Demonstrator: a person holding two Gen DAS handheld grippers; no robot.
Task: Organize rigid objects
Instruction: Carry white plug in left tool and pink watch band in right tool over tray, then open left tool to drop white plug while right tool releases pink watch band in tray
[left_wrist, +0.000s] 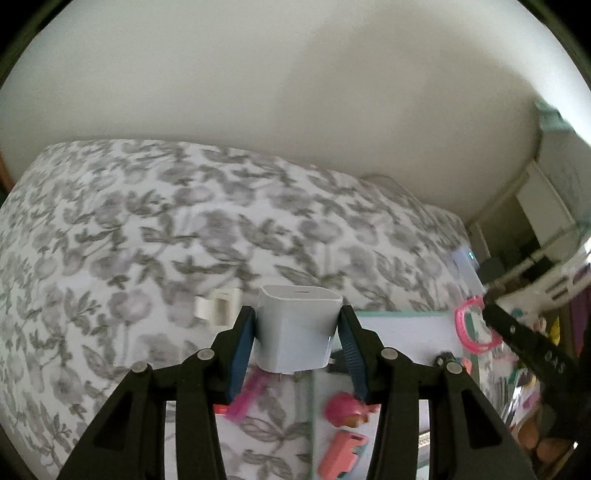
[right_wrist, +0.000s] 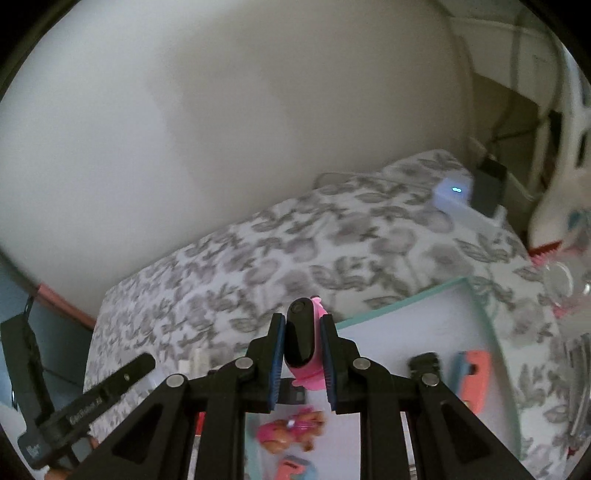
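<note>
Left gripper (left_wrist: 297, 334) clamping white charger (left_wrist: 295, 328), right gripper (right_wrist: 303, 345) pinching pink fitness band (right_wrist: 303, 347); floral bedspread (left_wrist: 110, 229) lying against cream wall (left_wrist: 258, 74).

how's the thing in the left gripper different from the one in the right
The left gripper holds a white charger block; the right gripper holds a pink band with a black capsule face. The charger block is boxy and spreads the fingers wide, while the band is slim and oblong, so those fingers sit close together. The charger block is one plain colour; the band is two-toned. Both are gripped above the floral cloth.
</note>
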